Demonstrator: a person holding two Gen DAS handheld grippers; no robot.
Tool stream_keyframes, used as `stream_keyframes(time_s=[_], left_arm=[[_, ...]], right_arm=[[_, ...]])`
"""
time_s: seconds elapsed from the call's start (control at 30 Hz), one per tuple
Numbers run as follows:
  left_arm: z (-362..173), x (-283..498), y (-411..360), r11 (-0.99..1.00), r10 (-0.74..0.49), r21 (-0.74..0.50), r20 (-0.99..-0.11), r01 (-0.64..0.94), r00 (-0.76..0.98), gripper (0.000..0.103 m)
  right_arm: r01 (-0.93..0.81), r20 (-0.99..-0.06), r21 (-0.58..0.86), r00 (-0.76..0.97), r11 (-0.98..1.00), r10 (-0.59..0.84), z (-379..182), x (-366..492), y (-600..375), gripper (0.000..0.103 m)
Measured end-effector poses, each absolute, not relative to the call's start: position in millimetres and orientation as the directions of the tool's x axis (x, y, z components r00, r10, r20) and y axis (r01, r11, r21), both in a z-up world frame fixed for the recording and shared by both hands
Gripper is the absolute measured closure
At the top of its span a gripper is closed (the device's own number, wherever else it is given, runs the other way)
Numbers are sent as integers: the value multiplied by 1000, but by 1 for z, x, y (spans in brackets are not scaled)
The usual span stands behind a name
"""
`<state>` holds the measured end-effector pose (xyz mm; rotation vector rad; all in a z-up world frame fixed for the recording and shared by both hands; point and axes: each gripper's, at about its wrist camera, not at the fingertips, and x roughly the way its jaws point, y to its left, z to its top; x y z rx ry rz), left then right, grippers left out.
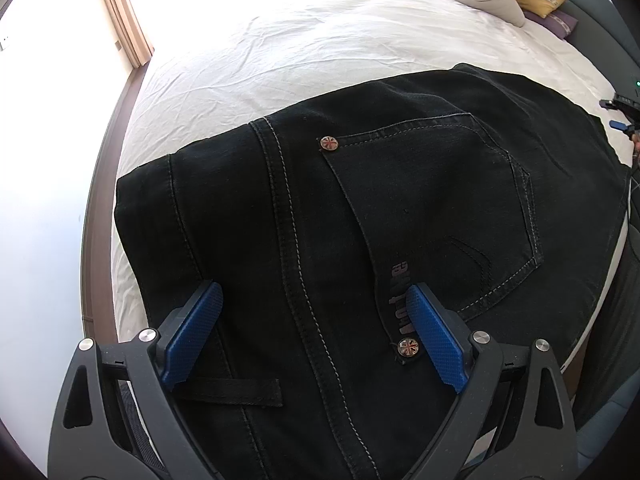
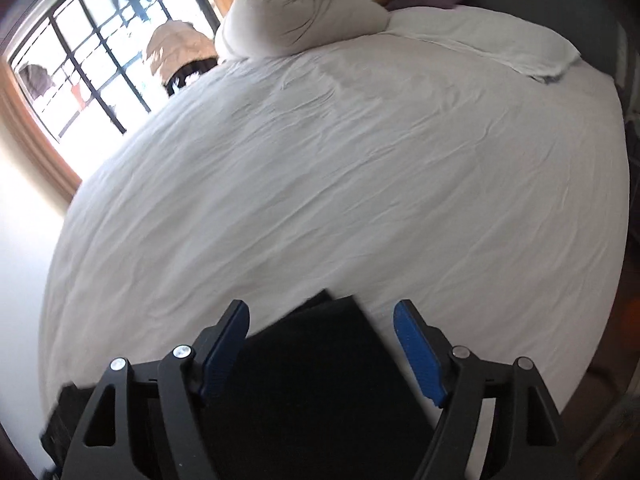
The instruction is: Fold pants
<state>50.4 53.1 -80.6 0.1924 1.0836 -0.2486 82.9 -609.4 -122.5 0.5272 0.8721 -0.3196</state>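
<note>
Noted black pants folded on near edge of bed, long axis left to right; left gripper spread wide, empty, over waistband end; right gripper wide, empty, above far-right corner.

Bright daylight, strong fisheye bend at edges.
Window glare blows out the top of left view; right view slightly blurred; black pants lose detail, bed sheet evenly lit.
</note>
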Motion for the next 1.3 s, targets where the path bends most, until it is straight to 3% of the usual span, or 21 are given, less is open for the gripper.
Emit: stream_keyframes(time_s=[0.3,0.33,0.47,0.57,0.67,0.77,0.83,0.9,0.97,1.17,1.3], left_arm=[[-81,54,49,957,-85,48,-896,286,436,8],[-82,54,49,957,-84,50,-896,286,435,8],[-81,54,47,957,-83,52,-895,286,438,8],[-81,54,46,957,-84,51,-894,287,441,8],[-82,54,45,957,-86,50,-892,285,445,8],[-82,52,45,958,-85,51,-890,283,448,7],[-82,51,44,958,-84,52,-889,281,450,7],[-81,50,44,958,-84,51,-889,281,450,7],[-81,49,44,958,-86,50,-889,282,450,7],[-82,49,45,957,-86,51,-889,284,450,7],[-82,49,44,959,-81,54,-887,277,454,7]], right_arm=[[348,-819,398,552,849,158,-141,98,-647,26],[344,-838,377,521,860,159,-148,104,-643,29],[294,-869,350,456,889,191,-162,114,-630,75],[236,-867,299,472,924,160,-152,114,-617,85],[137,-810,268,568,954,146,-128,105,-604,88],[68,-744,230,655,971,130,-106,95,-592,88],[69,-750,169,656,983,83,-106,98,-588,87],[144,-823,97,568,985,-2,-129,112,-596,77],[236,-881,63,469,970,-57,-153,117,-611,44],[506,-819,15,501,863,-279,-137,72,-642,35],[404,-744,236,660,884,-103,-110,41,-624,35]])
